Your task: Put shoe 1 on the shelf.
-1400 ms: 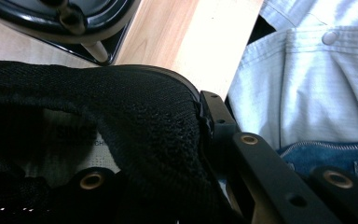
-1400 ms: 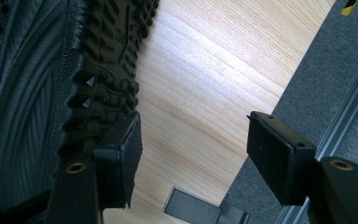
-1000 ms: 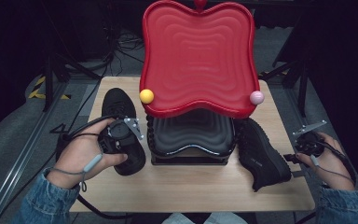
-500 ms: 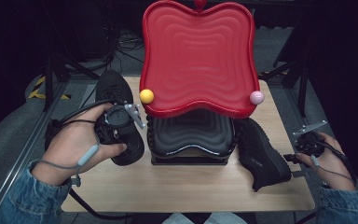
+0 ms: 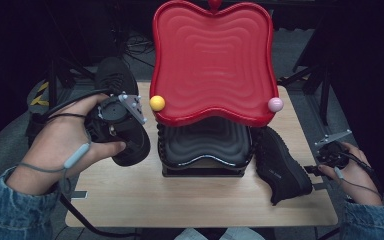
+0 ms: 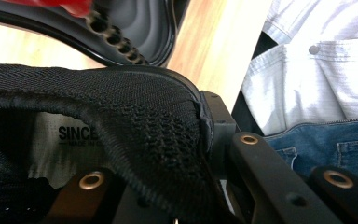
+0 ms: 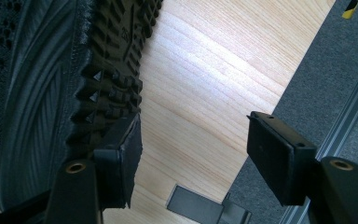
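My left gripper (image 5: pixel 122 127) is shut on a black knit shoe (image 5: pixel 116 80) and holds it in the air at the table's left side, toe pointing away. In the left gripper view the shoe's collar (image 6: pixel 158 140) is pinched between the jaws of the left gripper (image 6: pixel 172 186). A second black shoe (image 5: pixel 280 165) lies on its side on the wooden table (image 5: pixel 190 200) at the right. My right gripper (image 5: pixel 330 152) stands open at the table's right edge. One of the right gripper's (image 7: pixel 191 154) pads sits right beside that shoe's studded sole (image 7: pixel 107 60), with nothing between the jaws.
A black wavy case (image 5: pixel 205 150) stands mid-table with its red apple-shaped lid (image 5: pixel 212 55) raised upright. A yellow ball (image 5: pixel 157 103) and a pink ball (image 5: pixel 275 104) sit at the lid's lower corners. Dark floor, cables and stands surround the table.
My left hand has lifted the black shoe off the table and carried it upward. The right hand and the second shoe have stayed where they were.
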{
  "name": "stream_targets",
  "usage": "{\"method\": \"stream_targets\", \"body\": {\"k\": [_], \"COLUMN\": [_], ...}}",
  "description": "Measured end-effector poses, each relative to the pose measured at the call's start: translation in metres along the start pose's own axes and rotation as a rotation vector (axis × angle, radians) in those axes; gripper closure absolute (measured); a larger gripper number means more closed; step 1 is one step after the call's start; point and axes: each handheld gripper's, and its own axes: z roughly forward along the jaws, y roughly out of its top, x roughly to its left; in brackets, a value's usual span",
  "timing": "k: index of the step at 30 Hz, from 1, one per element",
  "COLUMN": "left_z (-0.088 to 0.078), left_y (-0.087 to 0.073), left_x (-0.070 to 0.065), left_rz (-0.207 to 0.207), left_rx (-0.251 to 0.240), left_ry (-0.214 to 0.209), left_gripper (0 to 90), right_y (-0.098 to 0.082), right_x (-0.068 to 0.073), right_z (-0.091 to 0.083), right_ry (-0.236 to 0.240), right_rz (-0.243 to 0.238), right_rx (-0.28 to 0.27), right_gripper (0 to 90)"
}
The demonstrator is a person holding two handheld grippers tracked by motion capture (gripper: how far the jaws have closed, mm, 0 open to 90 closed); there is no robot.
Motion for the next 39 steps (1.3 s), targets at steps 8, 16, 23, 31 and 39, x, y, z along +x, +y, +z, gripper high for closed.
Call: {"method": "stream_targets", "body": {"k": [8,16,23,31,39], "left_z": [-0.024,-0.045,-0.064,-0.074,-0.079], "left_y": [0.003,0.010,0.020,0.040,0.066], "left_x": [-0.006,-0.010,-0.012,-0.011,-0.015], "left_rz": [0.023,0.066,0.099,0.102,0.152], "left_rx": [-0.006,-0.007,-0.020,-0.017,-0.022], "left_ry": [0.045,0.049,0.086,0.117,0.115], "left_gripper": [84.1,84.0,84.0,84.7,84.7], "right_y": [-0.001,-0.003,-0.005,-0.004,-0.002], "right_x": [0.000,-0.002,-0.006,-0.009,-0.009], "right_z": [0.000,0.002,0.003,0.006,0.008], "right_ry": [0.002,0.001,0.016,0.028,0.042], "right_rz": [0.002,0.001,0.011,0.008,-0.006], "right_rx": [0.000,0.008,0.003,0.002,-0.003], "right_gripper": [36.3,36.4,36.3,36.3,36.3]}}
